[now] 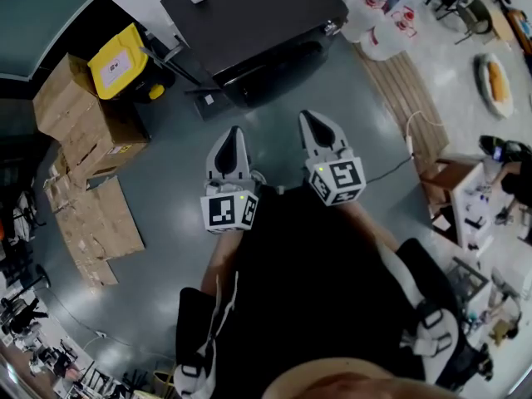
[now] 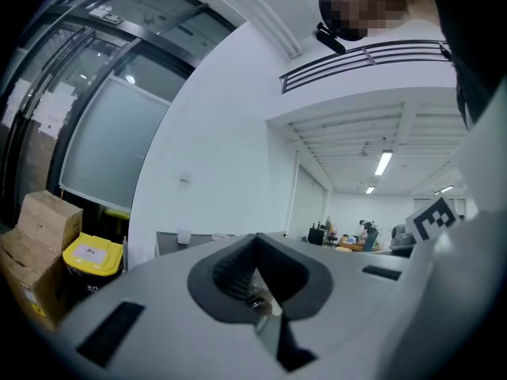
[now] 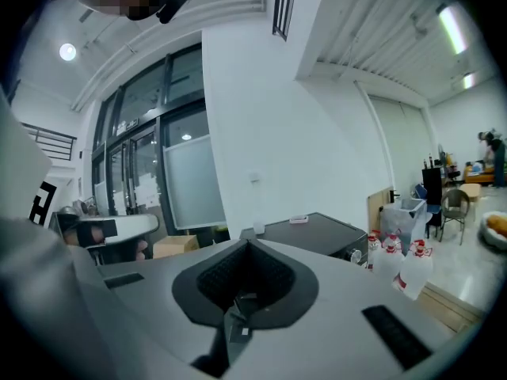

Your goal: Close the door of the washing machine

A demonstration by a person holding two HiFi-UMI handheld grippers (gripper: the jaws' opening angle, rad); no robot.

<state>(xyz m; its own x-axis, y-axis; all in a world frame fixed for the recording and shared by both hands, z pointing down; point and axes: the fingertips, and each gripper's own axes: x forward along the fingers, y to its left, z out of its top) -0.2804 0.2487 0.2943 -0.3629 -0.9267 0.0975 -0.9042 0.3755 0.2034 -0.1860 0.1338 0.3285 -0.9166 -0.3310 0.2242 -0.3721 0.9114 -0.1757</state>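
Observation:
The washing machine (image 1: pixel 249 19) is a dark box at the top of the head view, and its round front door (image 1: pixel 270 75) looks flush with the front panel. Both grippers hang side by side over the grey floor, short of the machine and touching nothing. My left gripper (image 1: pixel 234 133) has its jaws together with nothing between them, as its own view shows (image 2: pixel 255 241). My right gripper (image 1: pixel 309 116) is likewise shut and empty (image 3: pixel 247 244). Beyond its tips the right gripper view shows the machine's dark top (image 3: pixel 317 232).
Cardboard boxes (image 1: pixel 83 115) and a yellow-lidded bin (image 1: pixel 120 61) stand left of the machine, with flattened cardboard (image 1: pixel 91 223) on the floor. Water jugs (image 1: pixel 374 15) and a wooden pallet (image 1: pixel 407 90) lie to its right. A small table (image 1: pixel 453 181) stands at the far right.

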